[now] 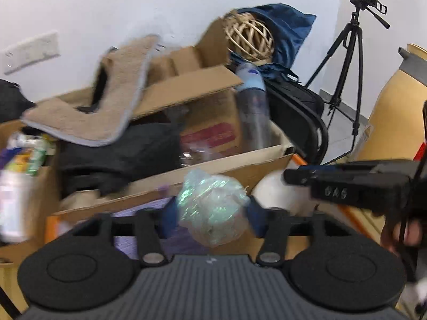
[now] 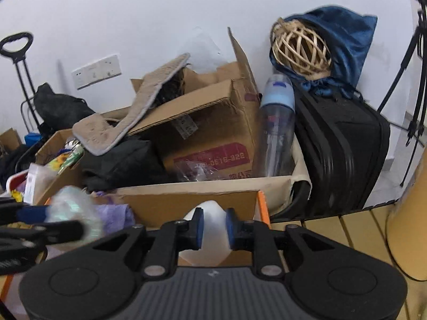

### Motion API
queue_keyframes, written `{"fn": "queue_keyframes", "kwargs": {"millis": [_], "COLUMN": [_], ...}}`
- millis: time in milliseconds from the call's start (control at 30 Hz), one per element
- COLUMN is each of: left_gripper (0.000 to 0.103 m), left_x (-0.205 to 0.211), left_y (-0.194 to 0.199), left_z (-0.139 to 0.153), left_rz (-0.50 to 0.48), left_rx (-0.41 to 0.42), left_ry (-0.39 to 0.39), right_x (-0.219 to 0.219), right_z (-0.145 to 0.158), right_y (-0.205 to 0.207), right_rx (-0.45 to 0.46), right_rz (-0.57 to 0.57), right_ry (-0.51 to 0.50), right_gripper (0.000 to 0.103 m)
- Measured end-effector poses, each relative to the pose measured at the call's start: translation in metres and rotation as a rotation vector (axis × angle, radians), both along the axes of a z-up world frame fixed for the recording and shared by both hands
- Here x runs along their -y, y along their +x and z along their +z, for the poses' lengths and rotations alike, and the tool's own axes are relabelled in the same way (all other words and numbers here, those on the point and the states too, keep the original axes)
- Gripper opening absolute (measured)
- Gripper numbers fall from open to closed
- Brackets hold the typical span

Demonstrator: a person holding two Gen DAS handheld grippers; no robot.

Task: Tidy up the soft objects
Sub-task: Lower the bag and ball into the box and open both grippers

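A crumpled, shiny clear plastic bundle (image 1: 210, 202) sits between the blue pads of my left gripper (image 1: 213, 213), which touch both its sides. The bundle hangs over an orange-rimmed box (image 1: 49, 224) holding a purple cloth (image 1: 138, 208). My right gripper (image 2: 214, 226) is shut on a soft white object (image 2: 213, 208), pinched at its waist, above the same orange-rimmed box (image 2: 263, 200). In the left wrist view the white object (image 1: 275, 192) and the right gripper's black body appear at the right. The right wrist view shows the plastic bundle (image 2: 72, 208) blurred at the left.
Behind stands a big open cardboard box (image 2: 213, 184) with a smaller carton (image 2: 213, 122), a beige mat (image 2: 128, 114), black cloth (image 2: 125, 160) and a clear bottle (image 2: 277, 133). At the right are a black suitcase (image 2: 341, 149), a rattan ball (image 2: 301, 50) in a blue bag, and a tripod (image 1: 352, 61).
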State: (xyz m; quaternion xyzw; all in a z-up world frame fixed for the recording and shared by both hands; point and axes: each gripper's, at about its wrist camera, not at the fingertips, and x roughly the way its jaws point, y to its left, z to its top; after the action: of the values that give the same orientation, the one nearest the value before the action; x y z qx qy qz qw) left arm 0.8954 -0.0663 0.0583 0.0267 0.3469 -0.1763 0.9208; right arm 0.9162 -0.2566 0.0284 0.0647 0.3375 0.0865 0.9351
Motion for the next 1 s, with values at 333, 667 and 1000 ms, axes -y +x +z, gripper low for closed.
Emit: {"fn": "queue_keyframes", "kwargs": {"millis": [333, 667, 1000], "left_gripper": [0.078, 0.085, 0.099], "left_x": [-0.011, -0.050, -0.063], "left_y": [-0.023, -0.199, -0.467], "left_z": [0.040, 0.140, 0.070], "left_rz": [0.107, 0.124, 0.121], "left_rx": [0.044, 0.233, 0.507], "left_ry": [0.031, -0.002, -0.057], "right_x": [0.014, 0.039, 0.031], "right_z": [0.022, 0.113, 0.104], "right_y": [-0.019, -0.157, -0.407], "right_rx": [0.044, 0.155, 0.372], "right_rz": [0.007, 0.076, 0.201], "right_ry": [0.035, -0.034, -0.107], "right_gripper": [0.039, 0.056, 0.083]}}
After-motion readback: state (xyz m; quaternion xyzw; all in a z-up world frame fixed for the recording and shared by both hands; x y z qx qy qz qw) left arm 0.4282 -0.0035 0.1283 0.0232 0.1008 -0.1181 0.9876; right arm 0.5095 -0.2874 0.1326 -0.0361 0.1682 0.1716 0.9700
